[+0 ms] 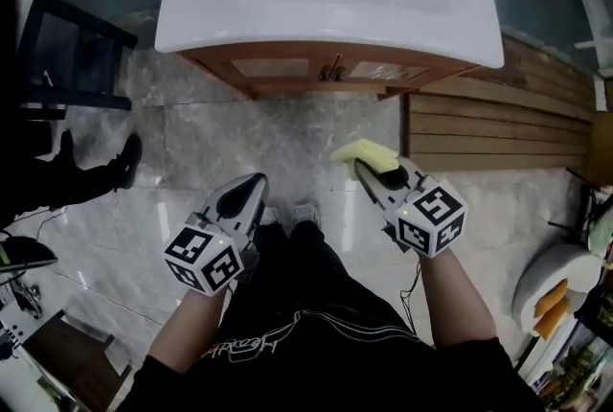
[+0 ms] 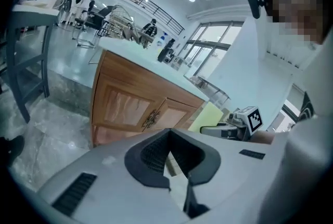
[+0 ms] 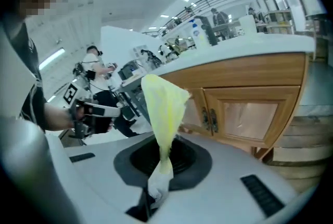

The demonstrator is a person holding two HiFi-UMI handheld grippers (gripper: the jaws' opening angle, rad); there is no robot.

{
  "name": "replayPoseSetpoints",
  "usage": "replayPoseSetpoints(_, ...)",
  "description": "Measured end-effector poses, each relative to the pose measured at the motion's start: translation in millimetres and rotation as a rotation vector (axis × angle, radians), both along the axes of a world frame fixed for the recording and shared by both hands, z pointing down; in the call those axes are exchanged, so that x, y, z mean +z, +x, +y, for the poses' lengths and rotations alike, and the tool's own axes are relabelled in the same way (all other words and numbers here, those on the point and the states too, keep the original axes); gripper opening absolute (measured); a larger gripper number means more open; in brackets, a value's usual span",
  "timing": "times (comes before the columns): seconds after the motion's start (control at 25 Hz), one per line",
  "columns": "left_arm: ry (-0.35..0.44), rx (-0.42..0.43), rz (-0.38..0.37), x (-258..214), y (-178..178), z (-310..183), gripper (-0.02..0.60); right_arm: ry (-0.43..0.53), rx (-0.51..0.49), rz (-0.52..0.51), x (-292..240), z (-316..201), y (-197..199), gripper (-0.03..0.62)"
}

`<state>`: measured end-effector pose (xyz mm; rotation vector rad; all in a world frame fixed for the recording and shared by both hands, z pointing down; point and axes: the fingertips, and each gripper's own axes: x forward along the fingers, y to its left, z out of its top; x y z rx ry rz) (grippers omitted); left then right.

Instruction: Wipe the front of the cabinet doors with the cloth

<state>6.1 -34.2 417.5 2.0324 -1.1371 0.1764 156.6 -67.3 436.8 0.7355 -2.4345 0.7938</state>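
The wooden cabinet doors (image 1: 326, 70) sit under a white basin top (image 1: 287, 8), straight ahead of me in the head view. My right gripper (image 1: 362, 163) is shut on a yellow cloth (image 1: 366, 151), which stands up from its jaws (image 3: 164, 108). It is held short of the doors (image 3: 244, 113), not touching them. My left gripper (image 1: 257, 180) is shut and holds nothing; it hovers over the floor to the left. The doors (image 2: 140, 106) and the right gripper (image 2: 229, 129) with the cloth (image 2: 208, 116) show in the left gripper view.
A dark metal stand (image 1: 67, 46) is at the left of the cabinet. A slatted wooden platform (image 1: 498, 123) lies at its right. A black shoe (image 1: 124, 161) is on the marble floor at left. A white bin (image 1: 556, 290) stands at the lower right.
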Motion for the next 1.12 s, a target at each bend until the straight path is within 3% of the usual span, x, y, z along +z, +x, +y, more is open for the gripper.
replayPoseSetpoints(0.16,0.057,0.111,-0.017,-43.1,18.4,9.6,0.006,0.025,-0.08,-0.066,-69.0,29.0,3.2,0.04)
replayPoseSetpoints(0.24,0.084,0.171,-0.026,-64.6,31.1,16.9,0.006,0.033,-0.075,-0.09,-98.0,40.4,7.0,0.04)
replayPoseSetpoints(0.44,0.174,0.286,0.032,-134.2,49.2,33.6,0.006,0.108,-0.041,-0.106,-156.5,68.7,0.3,0.04)
replayPoseSetpoints(0.6,0.278,0.298,0.035,-195.9,35.3,60.2,0.006,0.174,-0.046,-0.091,-192.5,104.8,-15.4,0.04)
replayPoseSetpoints(0.76,0.371,0.324,0.025,-250.6,16.3,118.9,0.006,0.234,-0.088,-0.038,-230.4,165.5,-40.0,0.04)
replayPoseSetpoints(1.12,0.504,0.343,-0.002,-317.1,-41.2,257.1,0.006,0.298,-0.078,-0.112,-303.7,299.5,-103.4,0.04)
